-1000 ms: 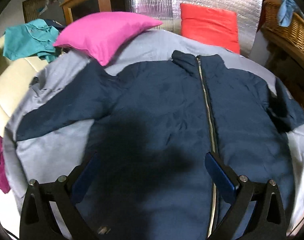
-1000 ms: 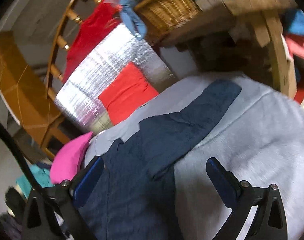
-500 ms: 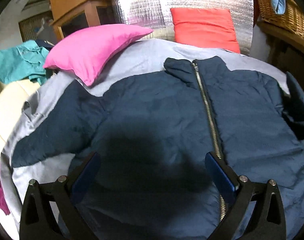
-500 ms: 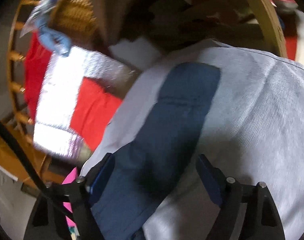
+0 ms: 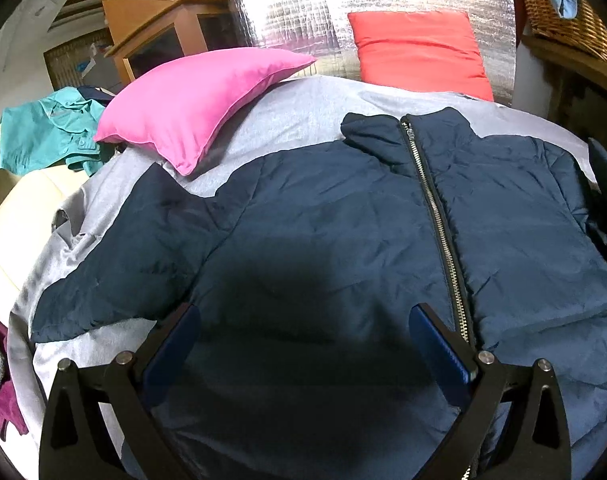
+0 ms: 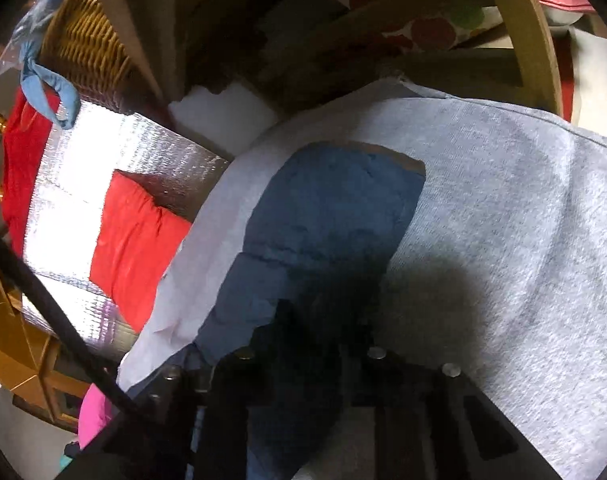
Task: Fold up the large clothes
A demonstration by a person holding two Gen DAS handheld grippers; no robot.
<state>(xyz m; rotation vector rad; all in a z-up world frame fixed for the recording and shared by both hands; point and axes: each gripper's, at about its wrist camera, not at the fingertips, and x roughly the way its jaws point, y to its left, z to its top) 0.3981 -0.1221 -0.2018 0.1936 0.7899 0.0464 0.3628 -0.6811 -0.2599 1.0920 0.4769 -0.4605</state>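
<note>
Since a second ago your right gripper has swung down onto the jacket's sleeve, and its jaws have just been closing, now clenched on the dark blue fabric that runs ahead from between the fingertips across the grey sheet. Only your left wrist view shows the whole jacket lying flat, zipper up, with the pink pillow far ahead. There your left gripper hangs released, fingers spread wide over the jacket's front, the zipper just beside the right finger.
</note>
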